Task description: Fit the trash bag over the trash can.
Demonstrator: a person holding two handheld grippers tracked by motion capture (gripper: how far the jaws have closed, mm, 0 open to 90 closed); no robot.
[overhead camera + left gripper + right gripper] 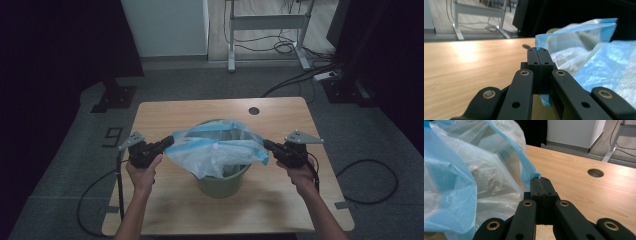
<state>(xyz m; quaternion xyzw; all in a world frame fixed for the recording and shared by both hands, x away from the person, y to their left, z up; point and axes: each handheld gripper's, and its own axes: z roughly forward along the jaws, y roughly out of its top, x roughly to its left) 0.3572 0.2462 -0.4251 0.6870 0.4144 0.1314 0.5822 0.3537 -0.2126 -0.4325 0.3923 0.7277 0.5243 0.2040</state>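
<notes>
The left gripper [169,142] is seen with its jaws pressed together on the blue edge of the plastic bag [217,147], at the left of the green bin [220,184]. The right gripper [266,144] is likewise clamped on the bag's opposite edge, at the right of the bin. The bag is stretched between them, just over the bin's mouth. One bag, one bin and two grippers are counted on the wooden table [280,205].

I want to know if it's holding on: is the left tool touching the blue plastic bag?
Touching. In the left gripper view, the left tool has its jaws shut on the blue plastic bag, whose edge runs between them and pokes out below.
</notes>
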